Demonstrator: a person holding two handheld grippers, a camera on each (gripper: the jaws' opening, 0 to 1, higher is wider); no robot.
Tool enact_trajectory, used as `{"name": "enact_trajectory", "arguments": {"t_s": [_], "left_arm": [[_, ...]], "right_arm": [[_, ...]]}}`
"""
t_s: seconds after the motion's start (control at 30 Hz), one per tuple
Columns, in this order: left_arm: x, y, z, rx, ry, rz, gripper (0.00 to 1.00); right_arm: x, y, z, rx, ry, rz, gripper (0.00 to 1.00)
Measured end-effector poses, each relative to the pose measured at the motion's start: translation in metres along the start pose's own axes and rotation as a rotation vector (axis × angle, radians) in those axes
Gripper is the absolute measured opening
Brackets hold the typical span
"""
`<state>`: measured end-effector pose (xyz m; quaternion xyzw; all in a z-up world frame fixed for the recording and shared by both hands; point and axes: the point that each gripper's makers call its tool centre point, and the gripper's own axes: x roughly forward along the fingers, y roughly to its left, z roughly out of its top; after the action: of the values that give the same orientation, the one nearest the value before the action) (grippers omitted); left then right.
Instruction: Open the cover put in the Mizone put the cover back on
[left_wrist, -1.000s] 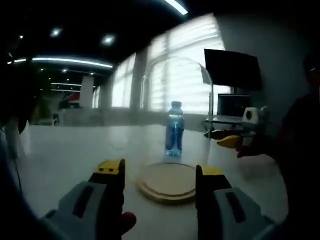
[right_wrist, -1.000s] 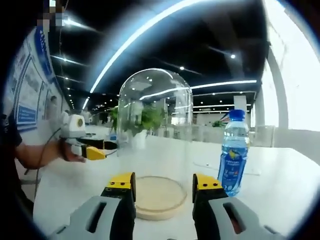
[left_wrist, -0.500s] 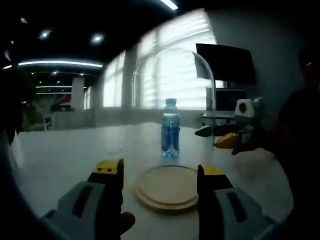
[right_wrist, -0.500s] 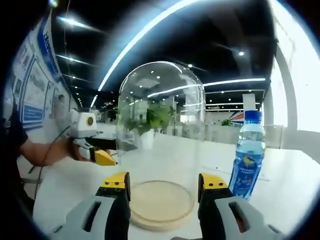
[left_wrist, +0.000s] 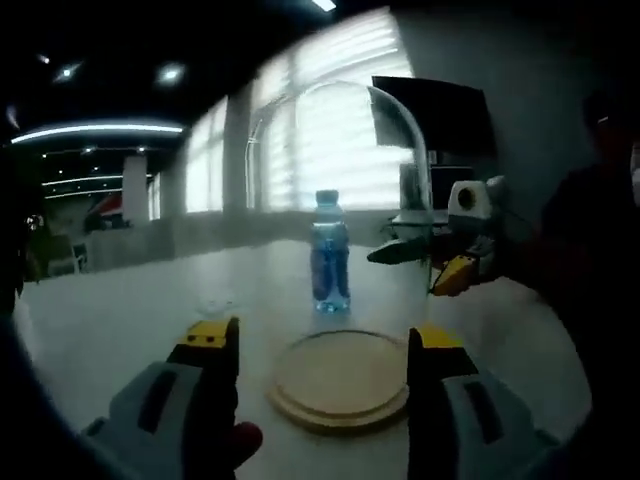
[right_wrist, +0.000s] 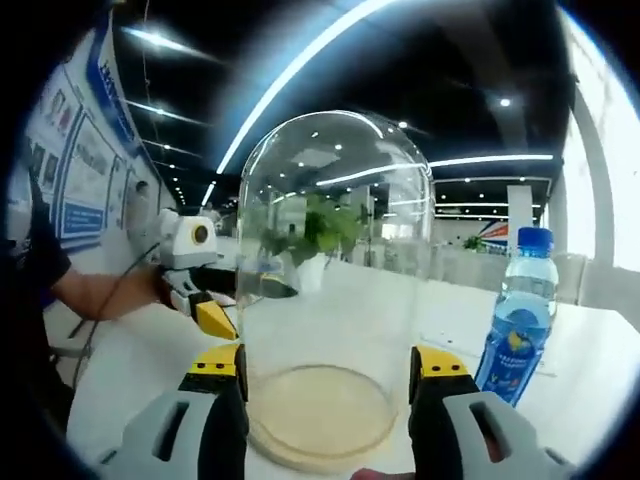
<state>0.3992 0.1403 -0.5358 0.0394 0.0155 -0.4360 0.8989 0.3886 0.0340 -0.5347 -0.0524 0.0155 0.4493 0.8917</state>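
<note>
Nothing is done yet: your left gripper (left_wrist: 318, 345) and right gripper (right_wrist: 327, 365) both stand spread around the glass cover (right_wrist: 335, 280) on its wooden base (left_wrist: 340, 378), the Mizone bottle (right_wrist: 516, 315) outside.

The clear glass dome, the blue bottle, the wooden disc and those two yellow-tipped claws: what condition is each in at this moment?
Clear glass dome cover: upright, sitting closed on its base, nothing inside.
Round wooden base: flat on the white table, under the dome.
Blue Mizone bottle: upright, capped, outside the dome.
Left gripper: open, either side of the dome.
Right gripper: open, either side of the dome.
</note>
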Motion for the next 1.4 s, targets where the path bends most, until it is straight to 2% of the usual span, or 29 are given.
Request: {"name": "enact_trajectory", "arguments": {"t_s": [0.33,0.53,0.9,1.17,1.27,1.4], "left_arm": [[0.013,-0.011,-0.002,0.008,0.023,-0.094,0.59],[0.017,-0.009,-0.002,0.002,0.027,-0.124,0.62],[0.018,-0.006,0.01,-0.054,-0.014,-0.195,0.64],[0.018,-0.004,0.017,-0.075,-0.031,-0.238,0.64],[0.018,-0.004,0.018,-0.084,-0.029,-0.249,0.64],[0.023,-0.005,0.016,-0.058,-0.013,-0.265,0.66]], "right_arm": [[0.005,-0.004,0.0,0.02,0.015,0.074,0.63],[0.006,-0.004,0.004,-0.004,0.014,0.112,0.64],[0.012,-0.006,0.002,-0.026,0.022,0.183,0.68],[0.018,-0.006,0.005,-0.047,0.058,0.238,0.71],[0.019,-0.006,0.005,-0.05,0.062,0.249,0.72],[0.021,-0.006,0.007,-0.063,0.05,0.265,0.74]]}}
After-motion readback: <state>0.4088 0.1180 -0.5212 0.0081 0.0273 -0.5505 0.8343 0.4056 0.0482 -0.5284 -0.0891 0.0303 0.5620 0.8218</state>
